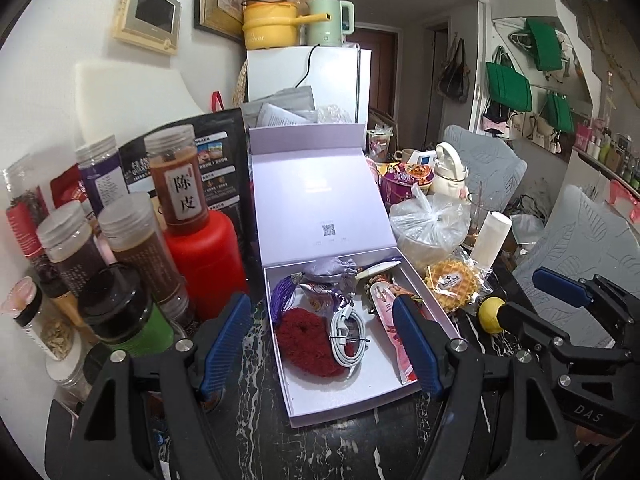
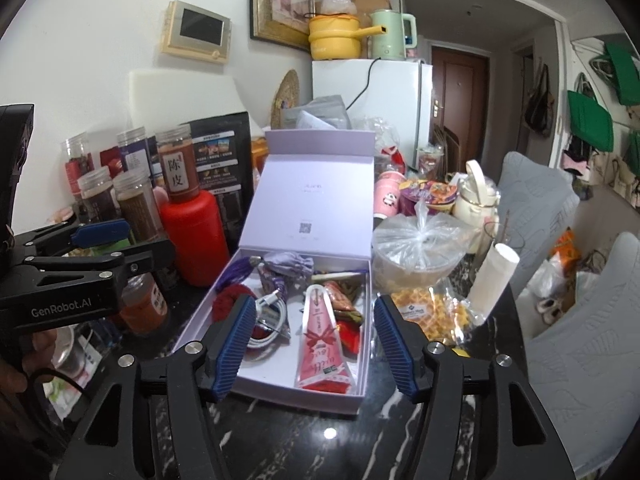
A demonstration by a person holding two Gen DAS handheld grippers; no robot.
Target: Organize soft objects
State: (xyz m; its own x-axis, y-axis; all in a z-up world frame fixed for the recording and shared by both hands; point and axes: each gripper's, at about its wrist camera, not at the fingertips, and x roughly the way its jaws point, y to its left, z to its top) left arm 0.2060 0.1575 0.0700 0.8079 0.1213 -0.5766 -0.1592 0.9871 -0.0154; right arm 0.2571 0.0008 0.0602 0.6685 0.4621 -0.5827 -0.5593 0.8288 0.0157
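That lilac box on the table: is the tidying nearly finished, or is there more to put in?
Mostly done, it seems. The lilac box already holds a red fluffy piece, a lilac pouch, a white cable and a pink packet. Both tongs, left and right, are open and empty. The lid still stands open.

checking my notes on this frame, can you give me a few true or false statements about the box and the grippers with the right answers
1. The lavender box has its lid standing open. True.
2. The white cable lies on the table outside the box. False: it lies inside, beside the red fuzzy item.
3. The right gripper holds the pink packet. False: its jaws stand open, gripping nothing; the packet lies in the box.
4. The left gripper is open and empty. True.
5. The waffle packet sits outside the box. True.
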